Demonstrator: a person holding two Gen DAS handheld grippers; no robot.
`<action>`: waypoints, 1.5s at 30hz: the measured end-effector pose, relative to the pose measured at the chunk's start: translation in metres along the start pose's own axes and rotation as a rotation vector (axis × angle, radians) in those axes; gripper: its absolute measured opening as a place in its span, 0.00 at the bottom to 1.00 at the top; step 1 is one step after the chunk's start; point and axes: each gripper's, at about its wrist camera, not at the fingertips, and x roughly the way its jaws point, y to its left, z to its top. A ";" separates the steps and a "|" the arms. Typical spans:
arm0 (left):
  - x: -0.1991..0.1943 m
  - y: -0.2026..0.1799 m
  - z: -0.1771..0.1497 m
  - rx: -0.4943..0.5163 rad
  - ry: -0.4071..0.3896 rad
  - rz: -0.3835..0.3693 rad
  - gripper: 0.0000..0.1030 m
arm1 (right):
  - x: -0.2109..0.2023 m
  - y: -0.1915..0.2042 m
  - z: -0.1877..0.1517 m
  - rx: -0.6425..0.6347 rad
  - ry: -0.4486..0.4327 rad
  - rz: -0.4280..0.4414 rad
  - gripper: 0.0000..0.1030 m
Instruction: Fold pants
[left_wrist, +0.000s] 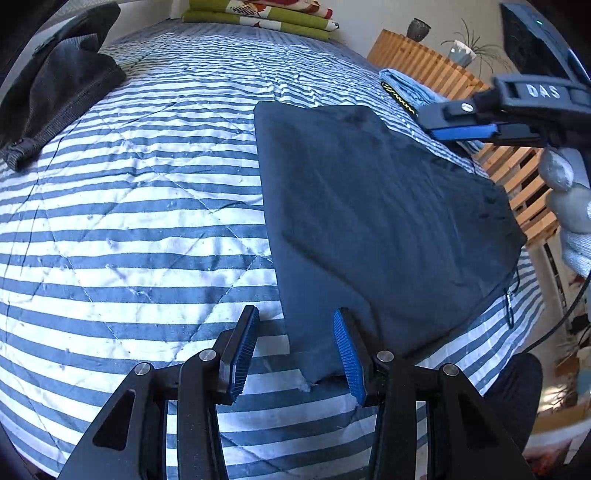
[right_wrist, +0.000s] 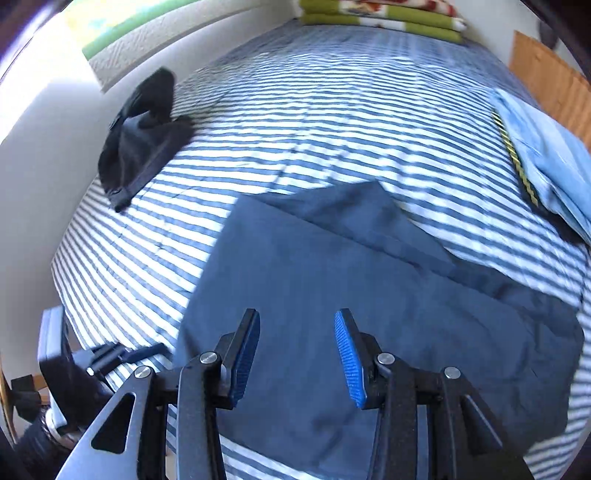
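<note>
Folded dark pants (left_wrist: 373, 218) are lying on the striped bed (left_wrist: 147, 221), stretching toward one o'clock from the nearer, open left tool (left_wrist: 295, 347); the right tool (right_wrist: 295, 347) is hovering open, empty.

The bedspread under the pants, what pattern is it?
Blue and white stripes on the bedspread, with diagonal quilting lines; clearest in the left wrist view.

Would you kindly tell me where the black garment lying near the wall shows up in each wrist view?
Left wrist view: the black garment lies at the upper left, on the striped bedspread.
Right wrist view: the black garment sits left of centre, in the upper half, beside the white wall.
Shared landmark: the green folded blankets at the top edge.
</note>
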 end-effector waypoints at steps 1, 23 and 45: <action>-0.002 0.002 -0.002 -0.020 -0.004 -0.025 0.44 | 0.007 0.008 0.007 0.009 0.018 0.015 0.38; 0.008 0.002 -0.010 -0.101 -0.024 -0.187 0.05 | 0.153 0.087 0.079 0.026 0.289 -0.204 0.38; -0.028 -0.191 0.033 0.292 -0.104 -0.337 0.03 | -0.048 -0.070 0.037 0.145 -0.015 0.050 0.02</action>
